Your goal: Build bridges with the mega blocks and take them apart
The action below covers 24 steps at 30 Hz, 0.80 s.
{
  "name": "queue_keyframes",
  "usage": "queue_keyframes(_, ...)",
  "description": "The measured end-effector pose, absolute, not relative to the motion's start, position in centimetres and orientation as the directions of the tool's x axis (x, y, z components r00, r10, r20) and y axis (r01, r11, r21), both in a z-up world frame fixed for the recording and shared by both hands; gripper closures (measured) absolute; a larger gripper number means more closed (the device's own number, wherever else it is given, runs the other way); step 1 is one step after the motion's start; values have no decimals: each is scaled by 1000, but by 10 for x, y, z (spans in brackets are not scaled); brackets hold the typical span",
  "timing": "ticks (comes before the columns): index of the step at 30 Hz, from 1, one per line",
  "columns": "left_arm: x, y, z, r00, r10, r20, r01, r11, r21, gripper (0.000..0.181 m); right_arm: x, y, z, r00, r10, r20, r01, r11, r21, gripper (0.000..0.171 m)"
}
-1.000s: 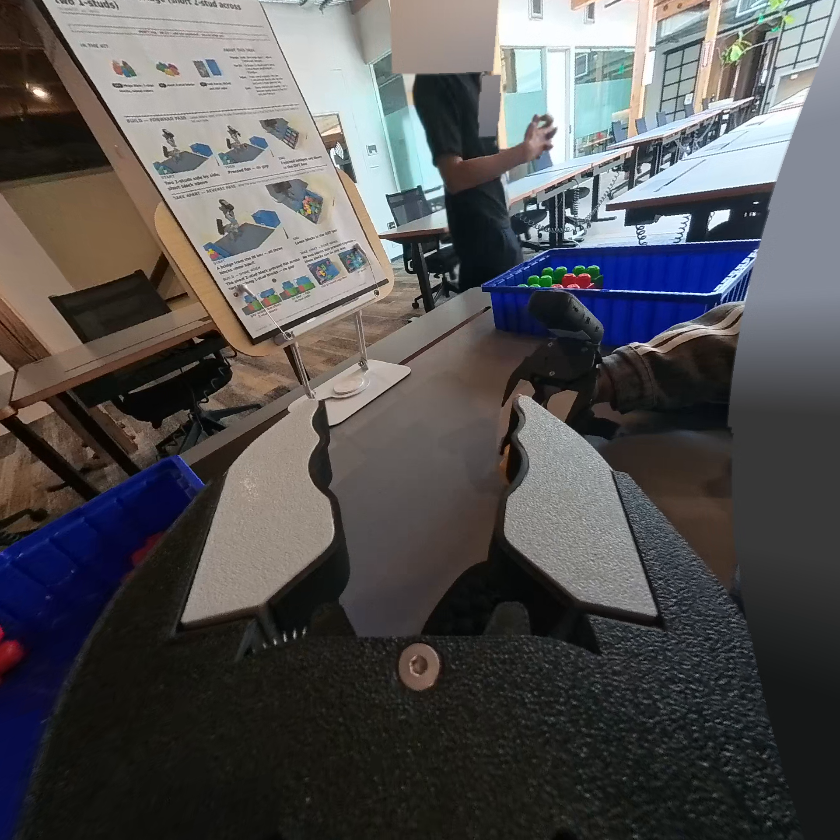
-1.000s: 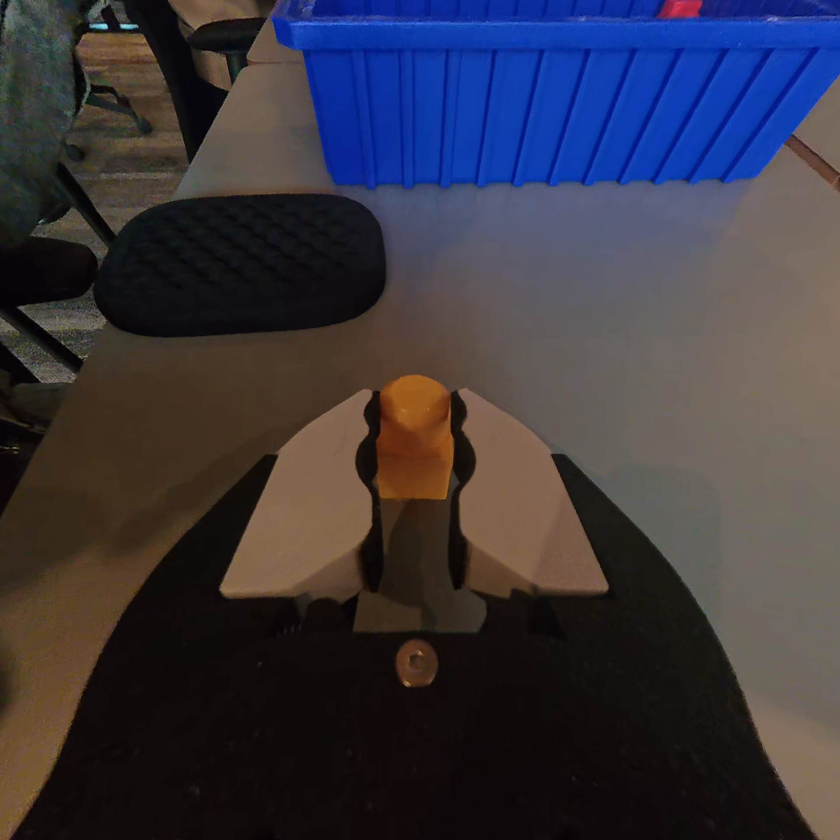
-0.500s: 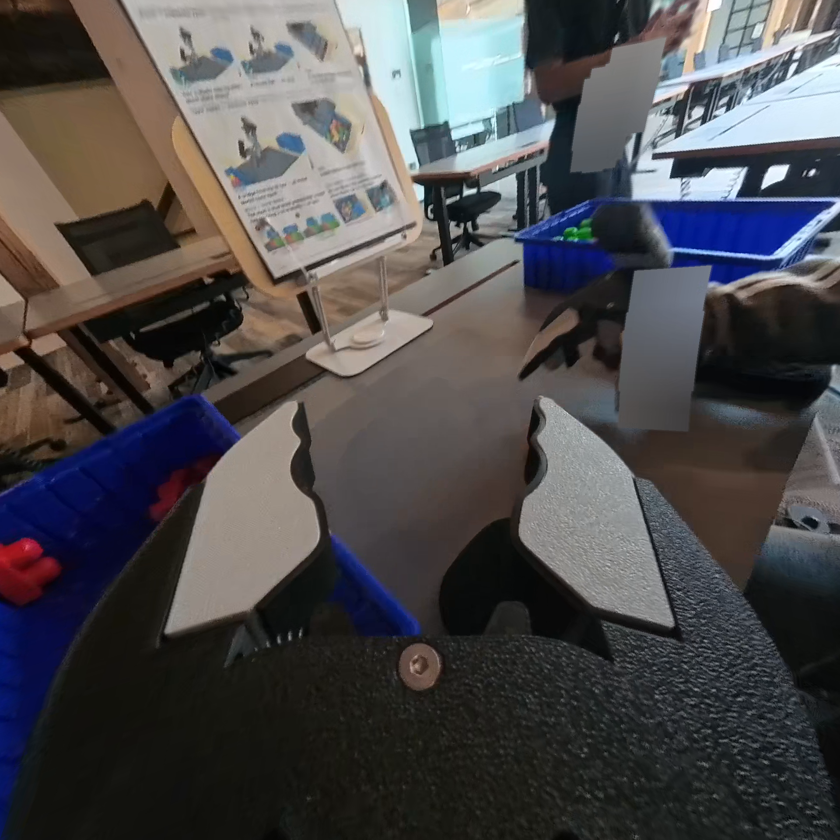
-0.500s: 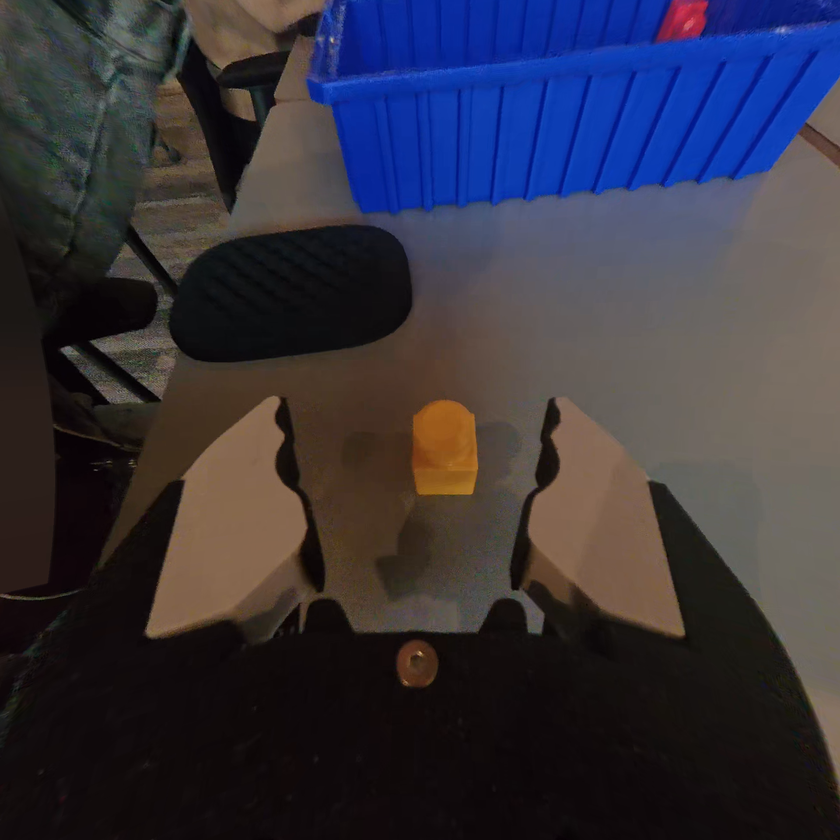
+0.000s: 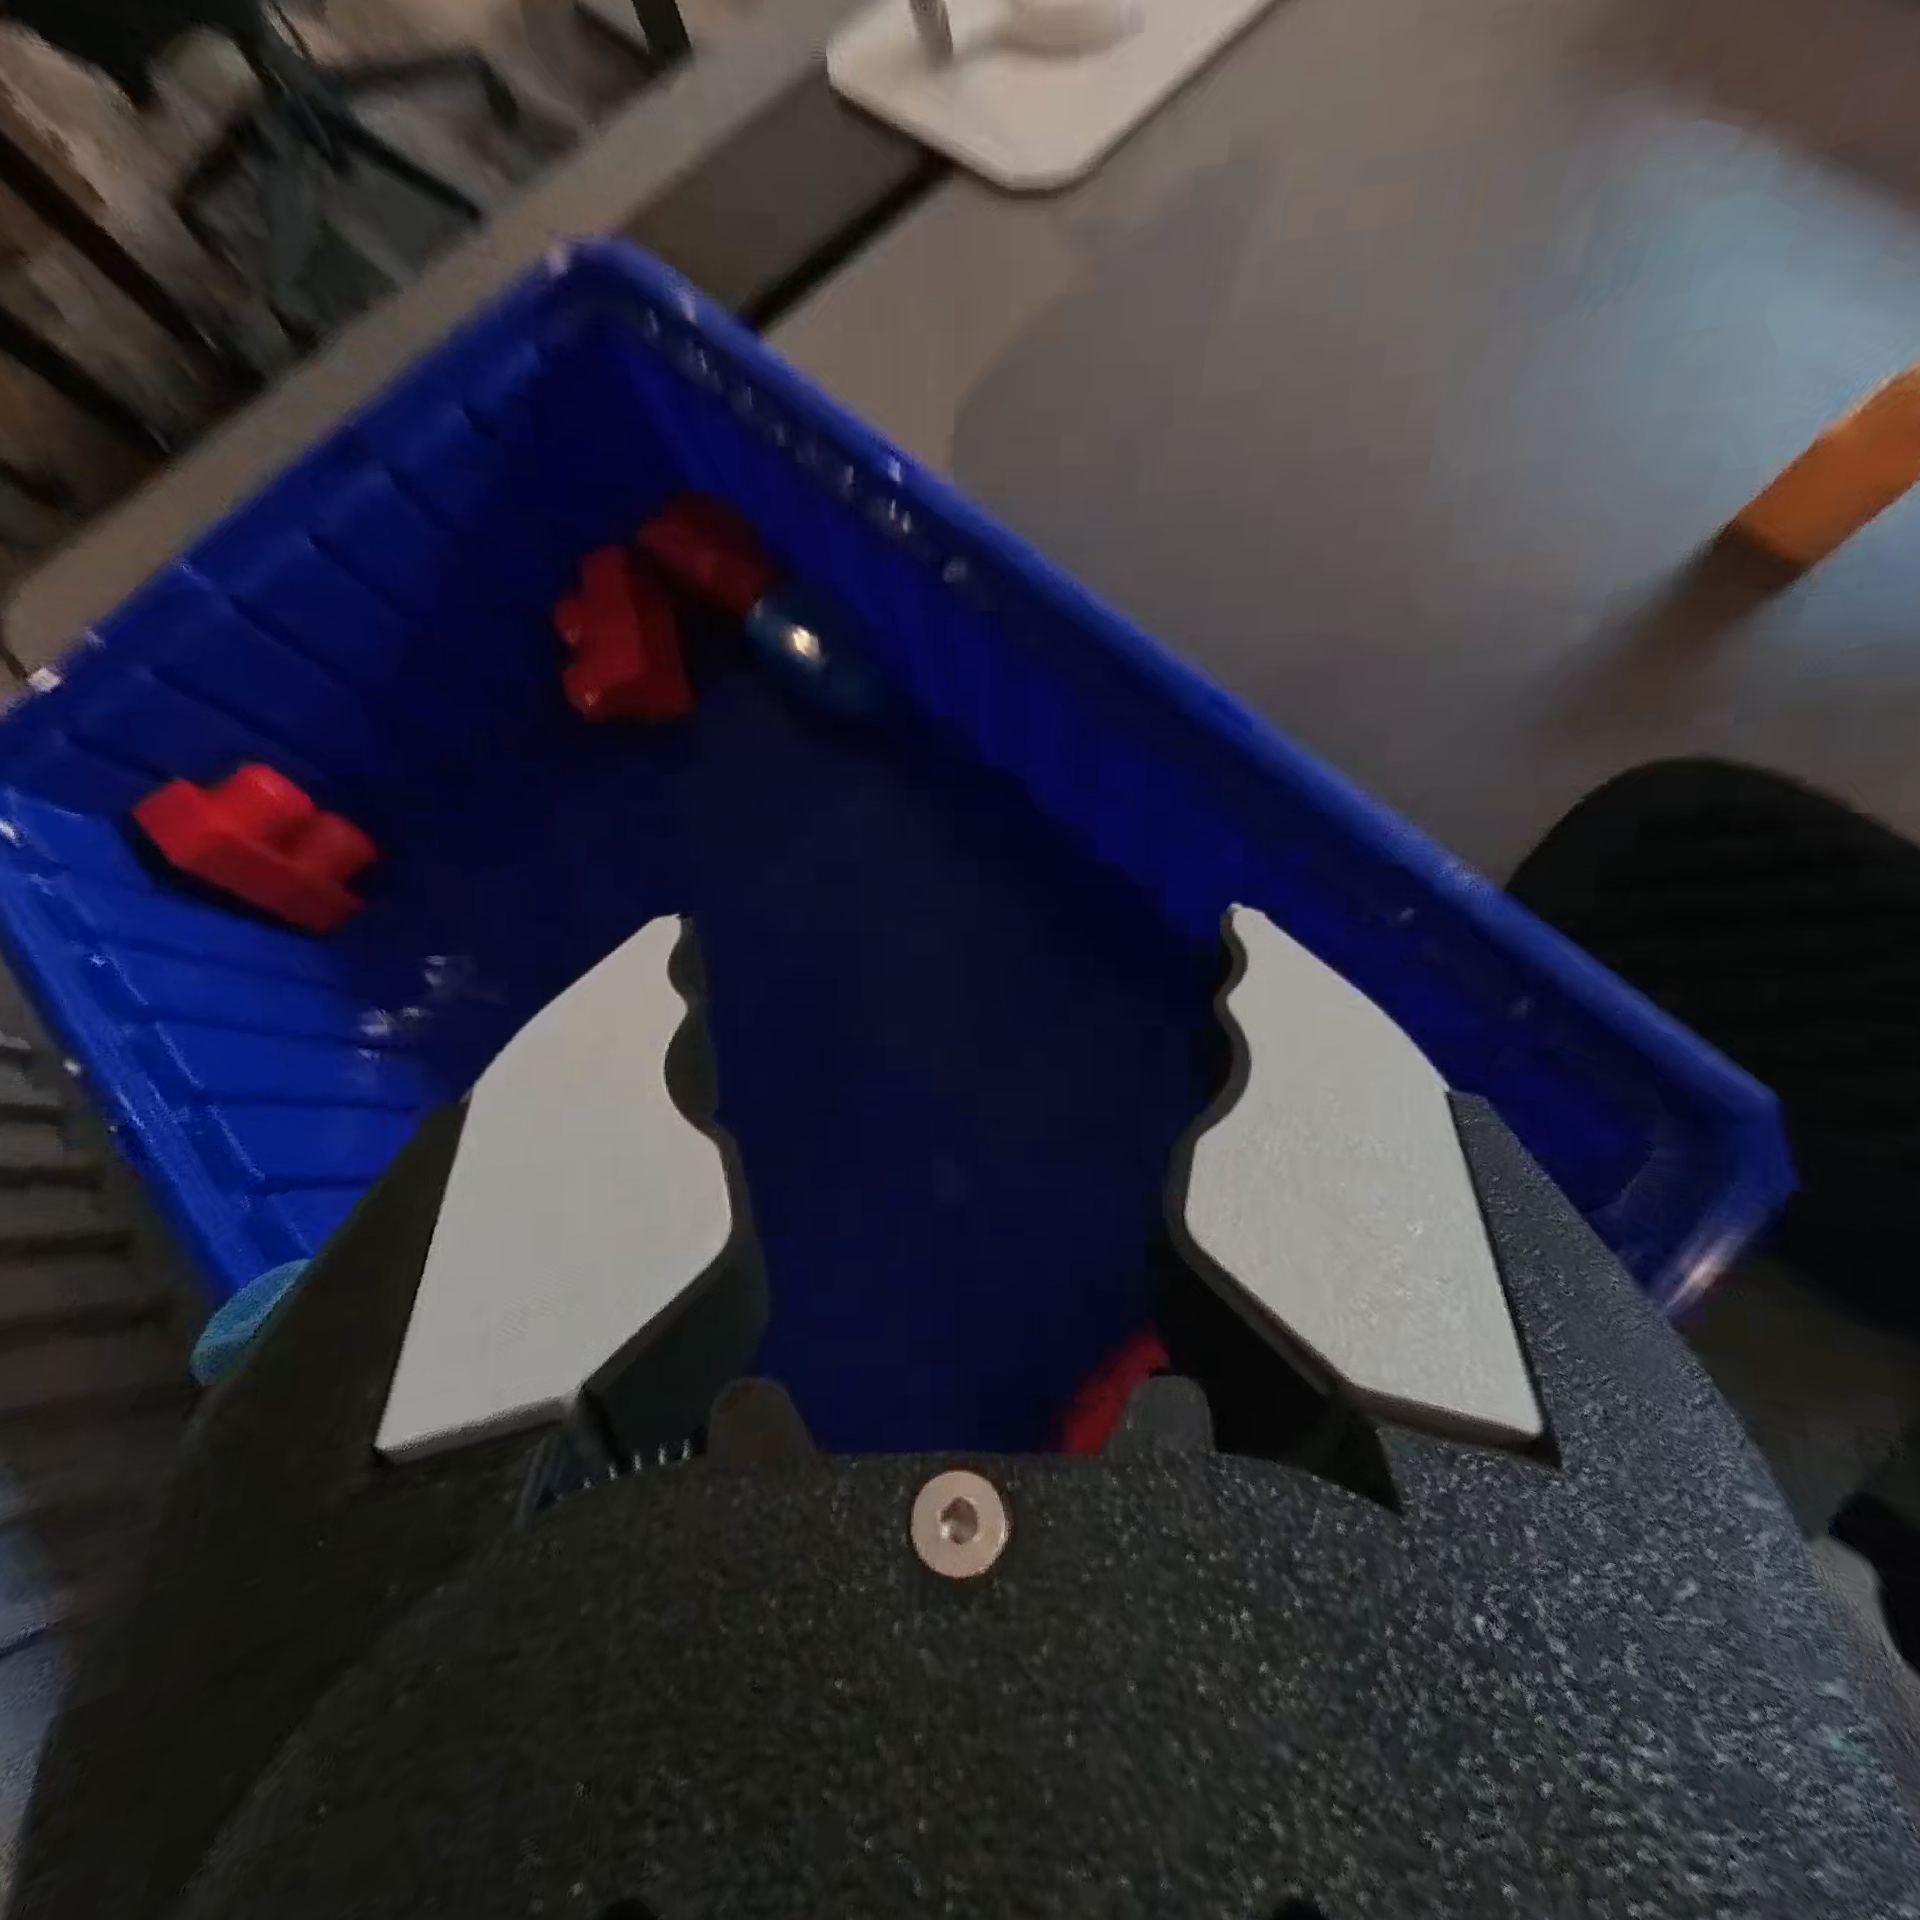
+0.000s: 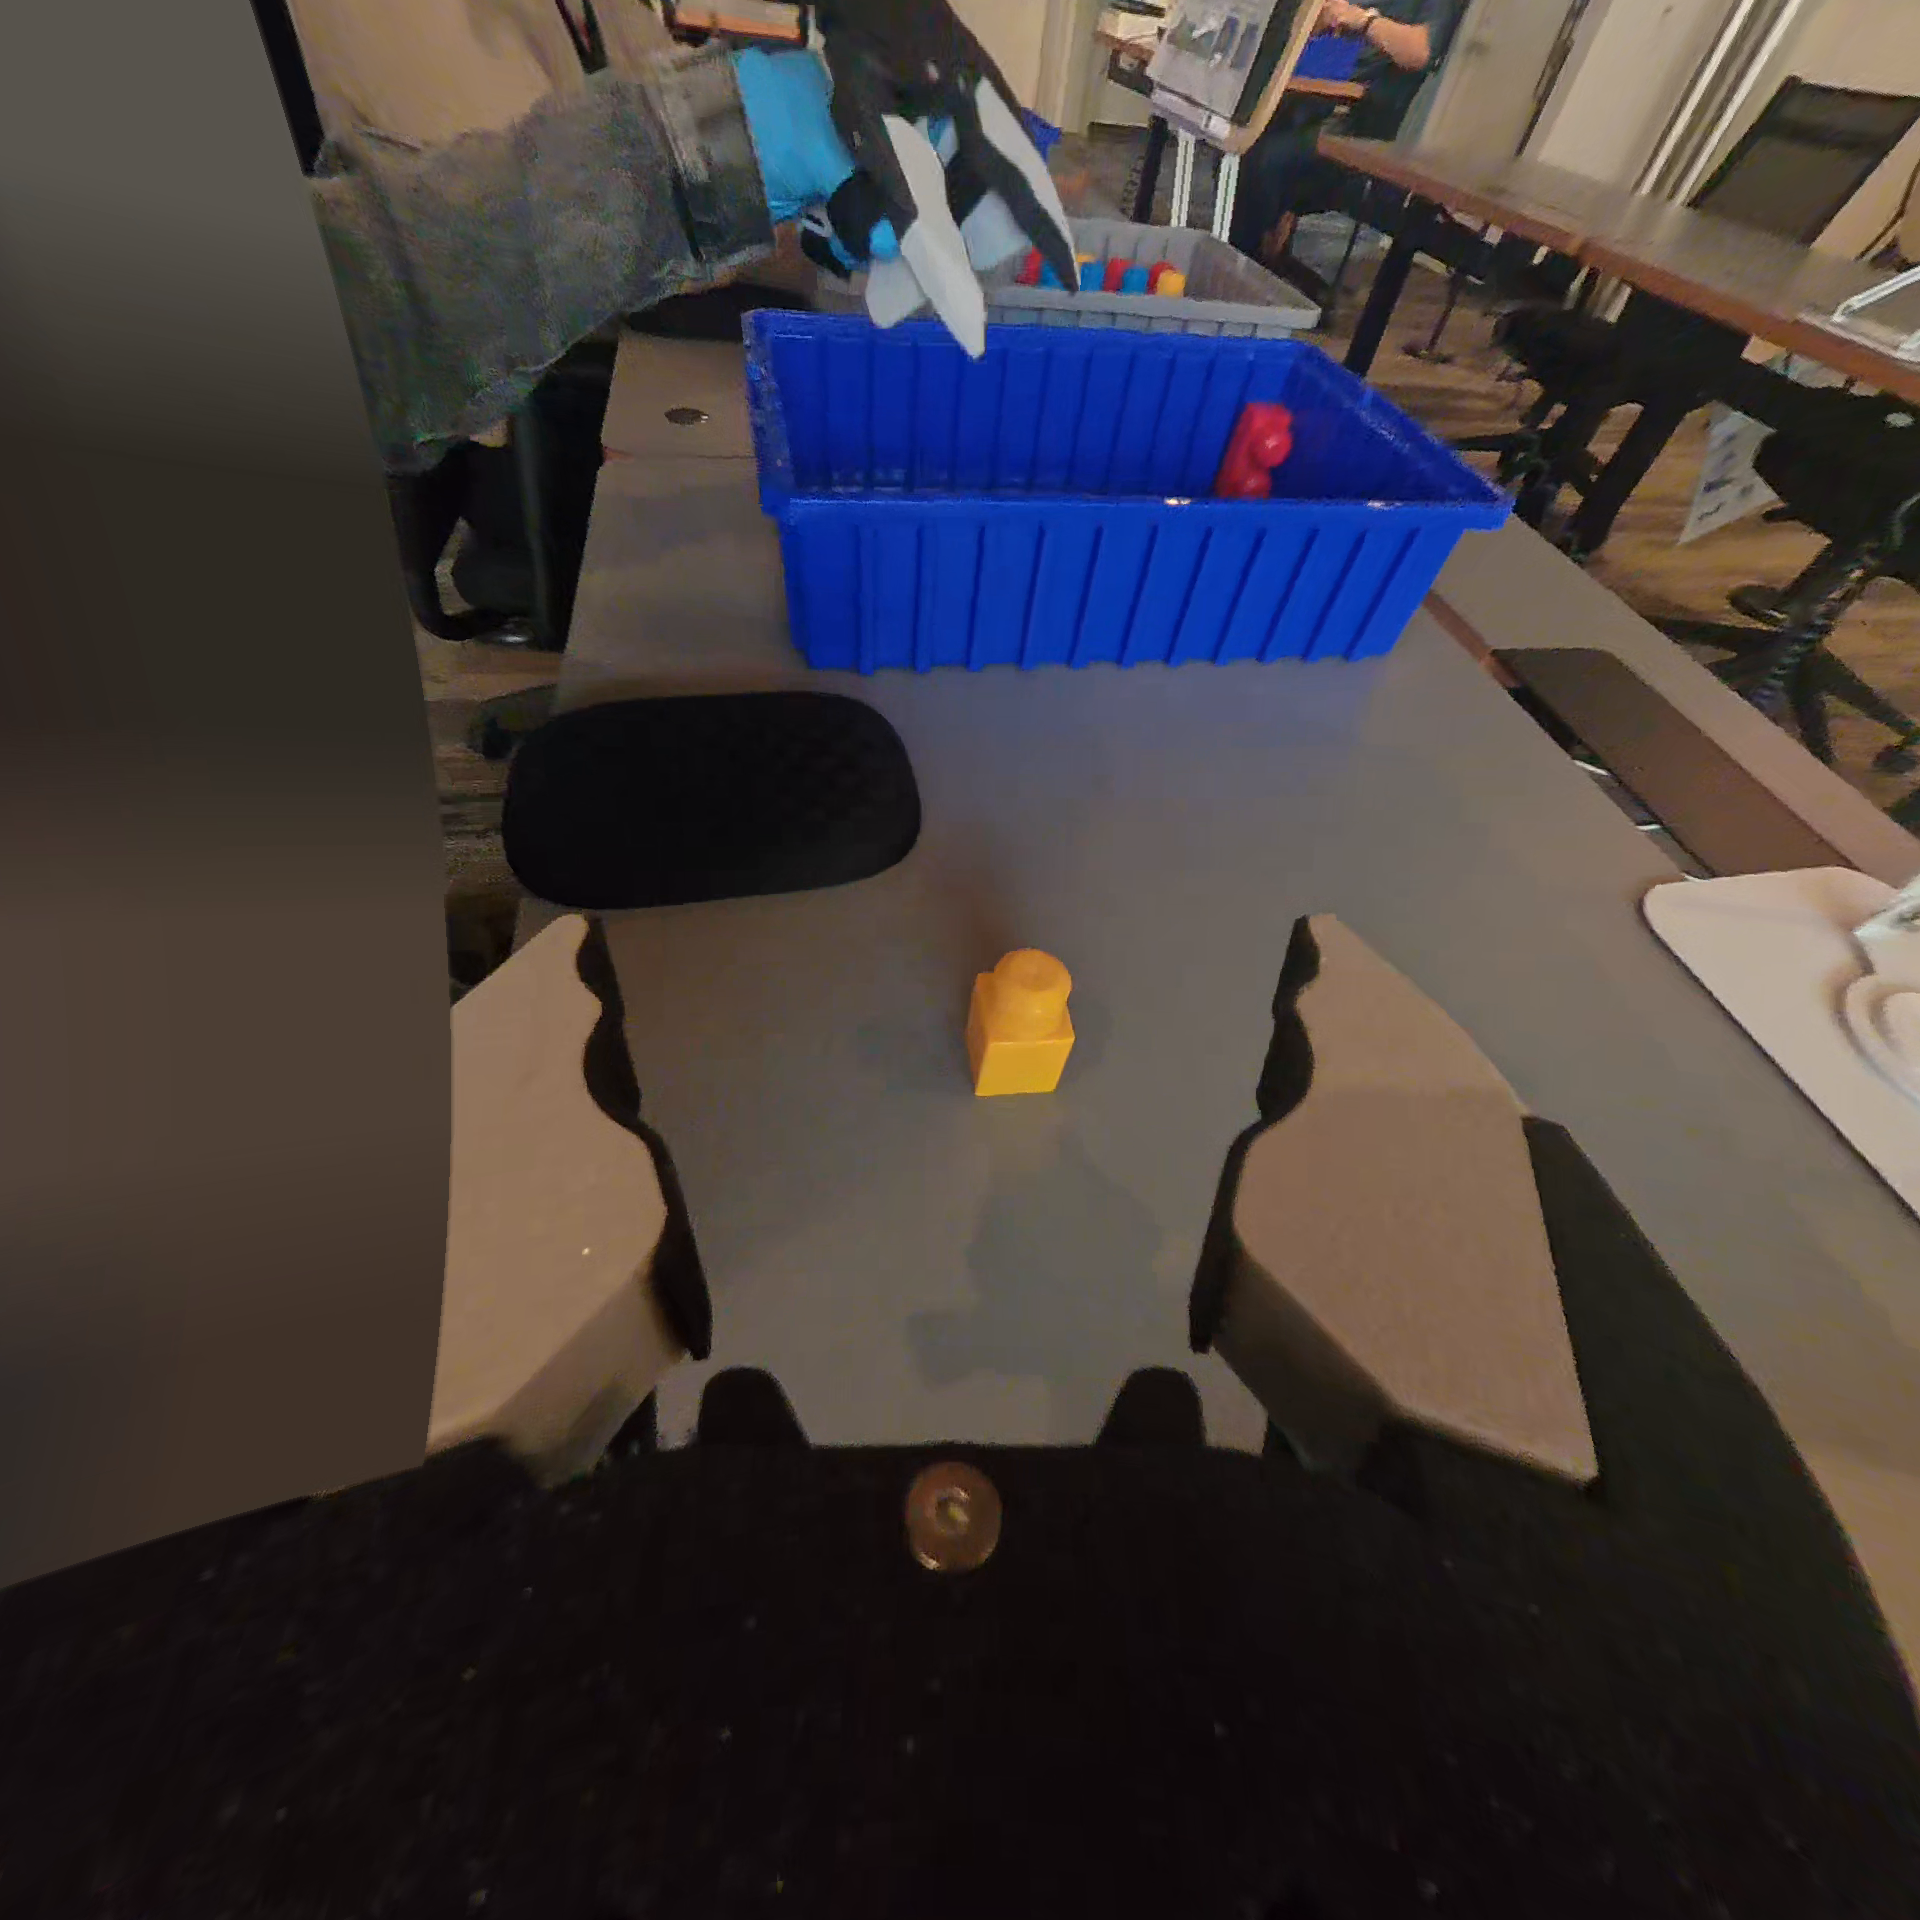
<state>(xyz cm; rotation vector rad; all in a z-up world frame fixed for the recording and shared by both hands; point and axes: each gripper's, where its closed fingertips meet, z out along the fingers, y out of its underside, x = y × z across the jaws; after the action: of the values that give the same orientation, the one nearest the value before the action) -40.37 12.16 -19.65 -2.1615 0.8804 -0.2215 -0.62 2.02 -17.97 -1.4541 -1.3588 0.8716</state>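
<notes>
A yellow one-stud block (image 6: pixel 1020 1029) stands upright on the grey table (image 6: pixel 1299 831). My right gripper (image 6: pixel 945 935) is open and empty, raised behind the block. It also shows blurred at the right edge of the left wrist view (image 5: pixel 1829 488). My left gripper (image 5: pixel 956 920) is open and empty, pointing down into a blue bin (image 5: pixel 1247 748). It also shows in the right wrist view (image 6: pixel 935 281) above the bin (image 6: pixel 1091 582). Red blocks (image 5: pixel 255 847) (image 5: pixel 623 649) and a blue block (image 5: pixel 816 665) lie in the bin. One red block shows in the right wrist view (image 6: pixel 1257 449).
A black padded armrest (image 6: pixel 712 795) sits at the table's near edge left of the yellow block. A white stand base (image 6: pixel 1797 997) lies at the right, also in the left wrist view (image 5: pixel 1049 83). A grey tray (image 6: pixel 1143 296) of coloured blocks stands behind the blue bin. My hands' fingertips stand some 45 cm from each other. To the yellow one-stud block (image 6: pixel 1020 1029): right tips about 15 cm, left tips about 35 cm.
My right gripper let go of the yellow block, opened wide and pulled back and up. My left gripper swung left and tilted down over the blue bin.
</notes>
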Motion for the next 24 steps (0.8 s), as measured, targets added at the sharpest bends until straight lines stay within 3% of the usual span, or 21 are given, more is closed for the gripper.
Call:
queue_keyframes(7,-430,119,-233,658,-750,-68,-663,-535,-523,84,14,24,-166,209,970,123,320,51,-946,53)
queue_keyframes(11,-445,98,-254,559,-829,4,-775,-524,-354,81,22,39,-164,275,954,118,326,23,-945,53)
queue_keyframes(24,-458,39,-287,214,-913,348,-975,-180,128,87,25,74,-158,412,908,76,270,-42,-962,57)
